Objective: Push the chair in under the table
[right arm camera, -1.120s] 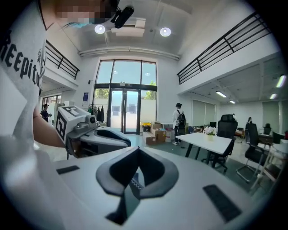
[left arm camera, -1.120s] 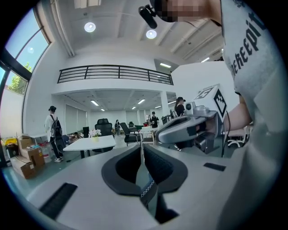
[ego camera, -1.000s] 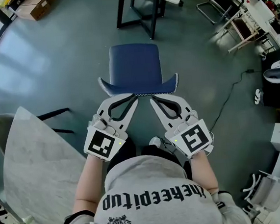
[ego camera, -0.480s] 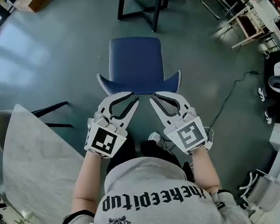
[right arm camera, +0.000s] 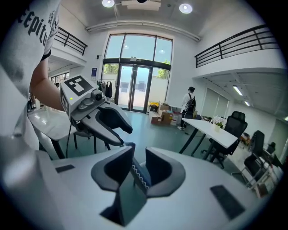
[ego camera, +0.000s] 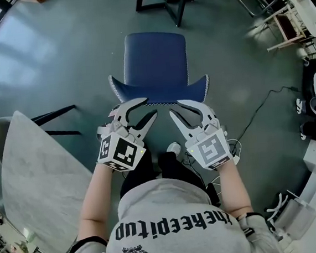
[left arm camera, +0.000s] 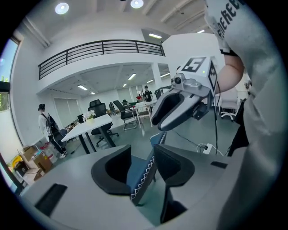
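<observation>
Both dropped and jaws just opened — left gripper (ego camera: 149,107) and right gripper (ego camera: 175,108) loosely straddle the chair back (ego camera: 160,93), unclamped (table (ego camera: 183,4) dead ahead, past the seat (ego camera: 157,56)).

Chair (ego camera: 156,56): one unit, blue seat and blue backrest (ego camera: 160,91), standing upright on the grey-green floor (ego camera: 57,60). The backrest's top edge carries white zigzag stitching and flares out to a pointed corner on each side. The seat faces away from the person, toward the table (ego camera: 182,7).

Table: only its black frame and legs are visible, cut off by the top edge of the head view. The chair stands apart from it, with open floor between the seat's front edge and the legs; the seat is not under the table.
</observation>
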The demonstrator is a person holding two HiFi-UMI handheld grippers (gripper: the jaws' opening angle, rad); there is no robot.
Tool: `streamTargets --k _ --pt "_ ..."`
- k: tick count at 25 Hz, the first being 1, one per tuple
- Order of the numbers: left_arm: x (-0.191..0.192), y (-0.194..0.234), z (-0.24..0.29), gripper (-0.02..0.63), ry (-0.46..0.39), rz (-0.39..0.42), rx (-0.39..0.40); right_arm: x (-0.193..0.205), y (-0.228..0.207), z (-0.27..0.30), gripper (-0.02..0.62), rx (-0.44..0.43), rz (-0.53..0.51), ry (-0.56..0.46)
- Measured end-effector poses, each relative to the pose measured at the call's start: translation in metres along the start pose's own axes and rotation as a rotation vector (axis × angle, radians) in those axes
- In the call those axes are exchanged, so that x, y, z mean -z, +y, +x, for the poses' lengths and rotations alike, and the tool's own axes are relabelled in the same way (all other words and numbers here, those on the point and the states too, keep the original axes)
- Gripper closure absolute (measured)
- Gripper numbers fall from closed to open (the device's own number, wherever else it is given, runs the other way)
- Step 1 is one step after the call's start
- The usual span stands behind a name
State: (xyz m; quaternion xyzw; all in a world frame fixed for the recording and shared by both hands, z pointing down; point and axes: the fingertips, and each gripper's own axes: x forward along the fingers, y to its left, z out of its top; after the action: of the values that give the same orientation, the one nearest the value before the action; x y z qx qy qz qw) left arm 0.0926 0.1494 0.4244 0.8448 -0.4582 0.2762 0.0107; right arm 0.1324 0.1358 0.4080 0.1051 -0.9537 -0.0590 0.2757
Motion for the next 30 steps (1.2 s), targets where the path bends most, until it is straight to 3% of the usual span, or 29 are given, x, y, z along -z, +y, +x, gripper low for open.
streamTargets --k 8,18,26,30 --pt "0.032 -0.008 0.019 0.416 0.119 0.111 0.031 0.033 0.001 0.012 0.458 0.015 -0.068 0.085" --pt "0.064 -0.004 0.037 0.41 0.232 0.17 0.04 0.079 -0.005 0.028 0.426 0.03 -0.145 0.234" --pt "0.073 -0.002 0.046 0.423 0.259 0.152 0.042 0.094 -0.014 0.039 0.429 0.061 -0.208 0.29" --pt "0.074 -0.002 0.048 0.447 0.256 0.18 0.057 0.095 -0.016 0.043 0.446 0.03 -0.16 0.309"
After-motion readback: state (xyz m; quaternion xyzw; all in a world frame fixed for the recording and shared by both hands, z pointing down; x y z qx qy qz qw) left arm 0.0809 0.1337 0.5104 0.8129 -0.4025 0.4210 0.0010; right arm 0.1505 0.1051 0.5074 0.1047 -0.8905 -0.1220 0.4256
